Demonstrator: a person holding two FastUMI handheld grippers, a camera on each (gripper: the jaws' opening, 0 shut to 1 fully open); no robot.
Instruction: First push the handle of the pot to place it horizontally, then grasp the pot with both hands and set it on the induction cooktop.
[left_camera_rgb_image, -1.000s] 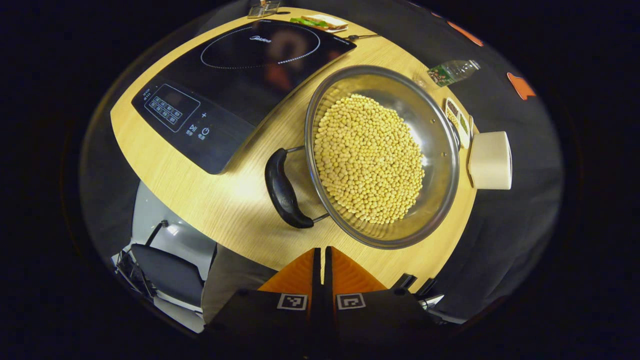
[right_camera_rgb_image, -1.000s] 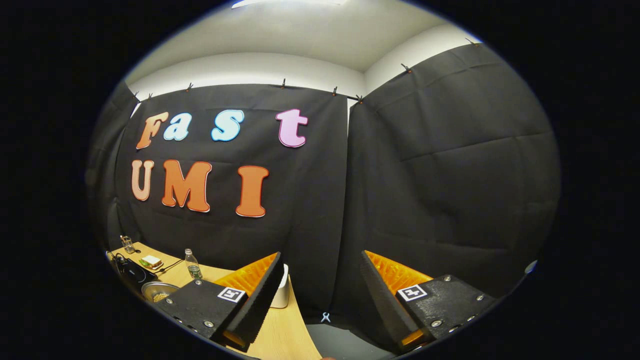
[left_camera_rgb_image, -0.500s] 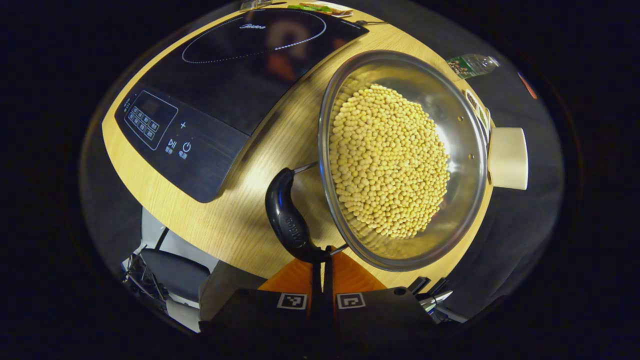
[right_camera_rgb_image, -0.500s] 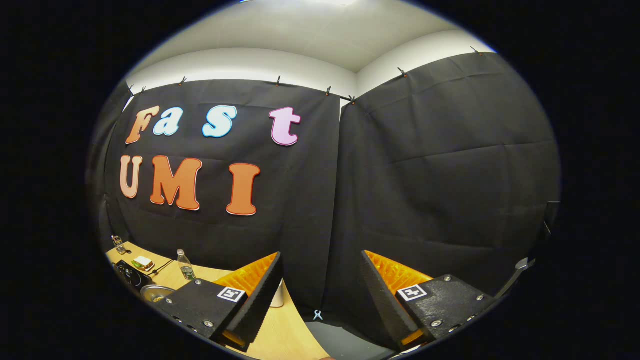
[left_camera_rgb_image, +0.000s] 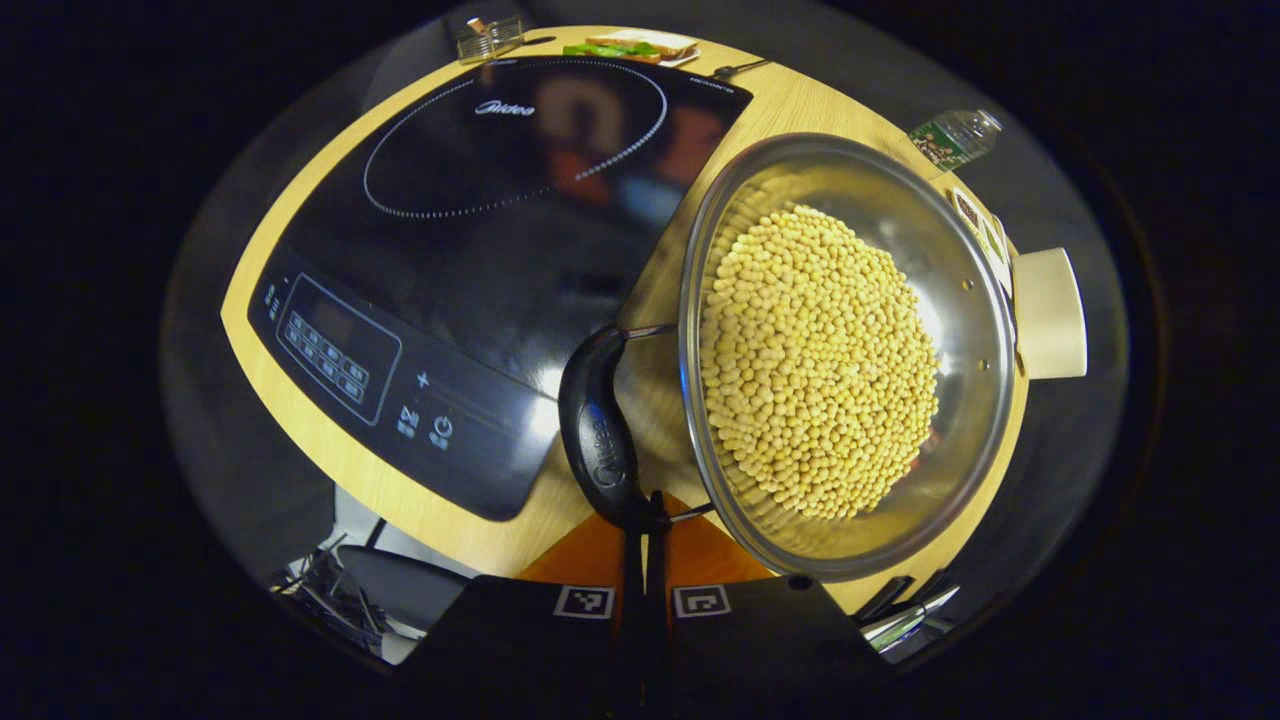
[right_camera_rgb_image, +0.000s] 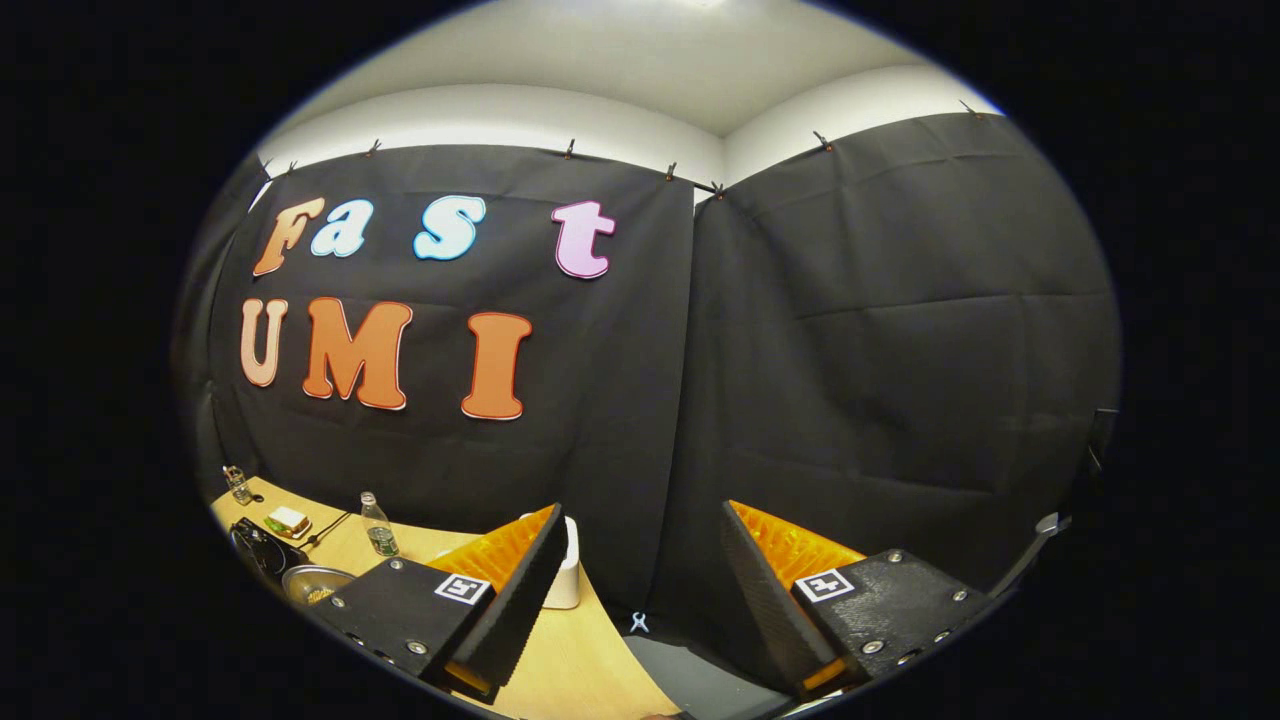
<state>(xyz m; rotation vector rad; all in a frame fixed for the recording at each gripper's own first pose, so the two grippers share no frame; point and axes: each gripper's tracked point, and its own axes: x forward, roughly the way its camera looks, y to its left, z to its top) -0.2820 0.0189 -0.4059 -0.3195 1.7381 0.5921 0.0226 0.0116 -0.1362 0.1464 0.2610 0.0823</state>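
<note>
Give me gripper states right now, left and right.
Left gripper: shut, holding nothing, tips against the pot handle.
Right gripper: open, empty, held up toward the booth wall.

Right tool (right_camera_rgb_image: 640, 570) agape, facing cloth wall (right_camera_rgb_image: 880, 350)

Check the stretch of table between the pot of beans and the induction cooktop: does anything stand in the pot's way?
Nothing visible does. The pot sits right beside the induction cooktop, whose glass top is bare; the pot's handle already overlaps its near corner.
</note>
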